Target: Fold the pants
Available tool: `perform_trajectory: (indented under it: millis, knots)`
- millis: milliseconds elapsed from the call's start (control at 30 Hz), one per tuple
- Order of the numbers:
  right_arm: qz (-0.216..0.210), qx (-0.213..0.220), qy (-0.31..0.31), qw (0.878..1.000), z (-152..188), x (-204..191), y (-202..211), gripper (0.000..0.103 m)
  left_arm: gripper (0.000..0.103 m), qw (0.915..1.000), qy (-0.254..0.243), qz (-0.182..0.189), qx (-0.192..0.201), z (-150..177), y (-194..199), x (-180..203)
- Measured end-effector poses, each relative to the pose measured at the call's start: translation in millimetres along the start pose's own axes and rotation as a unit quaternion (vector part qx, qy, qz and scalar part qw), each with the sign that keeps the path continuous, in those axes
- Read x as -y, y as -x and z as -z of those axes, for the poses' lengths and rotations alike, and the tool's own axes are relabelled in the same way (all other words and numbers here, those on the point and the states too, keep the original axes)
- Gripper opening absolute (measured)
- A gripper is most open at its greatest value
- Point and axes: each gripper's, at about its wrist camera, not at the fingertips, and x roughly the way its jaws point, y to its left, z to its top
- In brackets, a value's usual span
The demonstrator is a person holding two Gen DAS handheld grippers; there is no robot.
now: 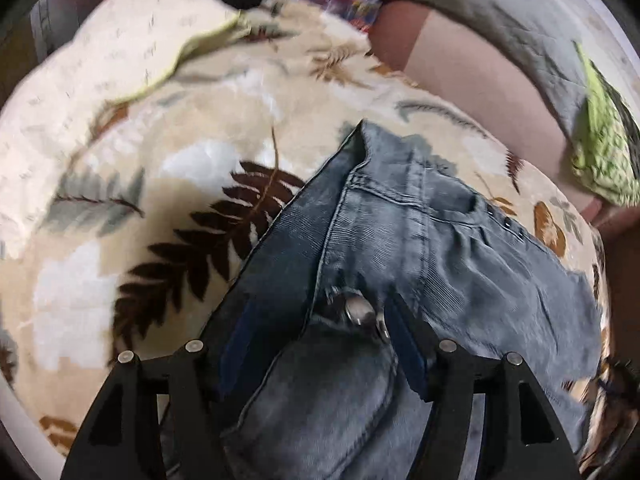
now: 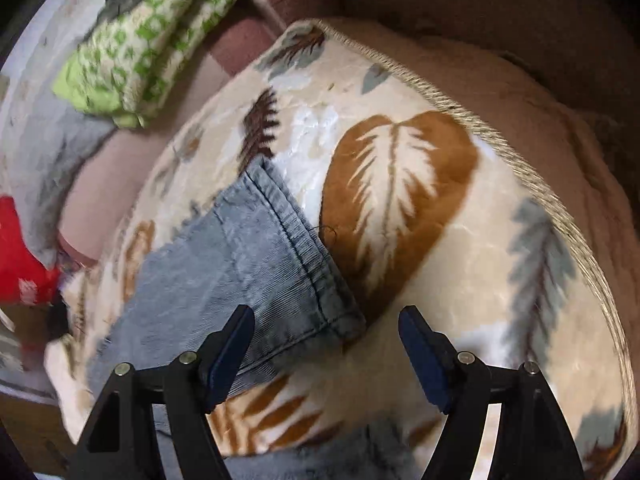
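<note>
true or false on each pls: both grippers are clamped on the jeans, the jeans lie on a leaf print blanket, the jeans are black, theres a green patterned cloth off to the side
1. Both grippers are clamped on the jeans. False: the right gripper is open, one finger over the hem, nothing pinched; the left gripper has denim between its fingers, though whether it is clamped cannot be told.
2. The jeans lie on a leaf print blanket. True.
3. The jeans are black. False: they are faded blue-grey denim.
4. A green patterned cloth lies off to the side. True, beyond the blanket's edge.
</note>
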Motion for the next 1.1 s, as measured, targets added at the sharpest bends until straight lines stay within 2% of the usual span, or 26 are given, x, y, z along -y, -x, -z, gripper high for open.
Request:
perform_trajectory:
  millis: [67,133,167,200,233,300,400,533,633,700,767,833,867,900,933,1033,1100]
  knots:
    - [0.016,-0.012,0.013,1.0,0,-2,-14,0.075,0.067,0.9998,-0.011,0.007,-0.015,-3,-13,3]
    - [0.03,-0.006,0.035,0.999,0,-7,-19,0.071,0.061,0.9996,-0.004,0.013,-0.025,-5,-20,4]
    - [0.035,-0.007,0.042,0.998,0,-9,-20,0.068,0.046,0.9995,-0.007,0.015,-0.027,-8,-22,5]
    - [0.04,-0.008,0.049,0.998,0,-11,-20,0.06,0.031,0.9993,-0.017,0.016,-0.03,-12,-23,9]
    - [0.043,-0.01,0.054,0.998,0,-11,-19,0.052,0.031,0.9989,-0.024,0.018,-0.035,-13,-24,13]
    - [0.055,-0.014,0.064,0.996,-1,-13,-20,0.044,0.028,0.9988,-0.036,0.003,-0.034,-16,-24,20]
    - [0.062,-0.014,0.074,0.995,0,-17,-19,0.029,0.027,0.9991,-0.029,-0.001,-0.031,-19,-23,20]
    - [0.085,0.005,0.103,0.991,1,-29,-9,0.019,0.025,0.9987,-0.043,-0.028,0.0,-24,-11,23]
    - [0.096,0.037,0.129,0.986,4,-39,14,0.018,0.025,0.9986,-0.036,-0.031,0.025,-34,3,25]
    - [0.108,0.053,0.149,0.981,10,-43,26,0.018,0.025,0.998,-0.044,-0.037,0.025,-35,4,28]
    - [0.142,0.021,0.183,0.973,22,-44,9,0.021,0.026,0.9974,-0.05,-0.051,0.002,-31,-11,28]
    - [0.167,-0.041,0.197,0.965,32,-31,-23,0.034,0.034,0.9974,-0.036,-0.052,-0.033,-24,-28,20]
    - [0.155,-0.009,0.193,0.969,34,-27,-15,0.039,0.039,0.9982,-0.031,-0.047,-0.024,-22,-27,17]
    - [0.158,-0.005,0.183,0.97,34,-25,-9,0.055,0.053,0.9982,-0.027,-0.051,-0.013,-20,-20,16]
    - [0.15,0.004,0.17,0.974,33,-24,2,0.063,0.057,0.9979,-0.023,-0.06,-0.006,-20,-14,14]
    - [0.137,0.046,0.177,0.974,36,-33,30,0.063,0.058,0.9973,-0.016,-0.057,0.042,-22,18,14]
    - [0.089,0.068,0.179,0.977,37,-42,47,0.067,0.06,0.9957,-0.019,-0.044,0.08,-19,38,20]
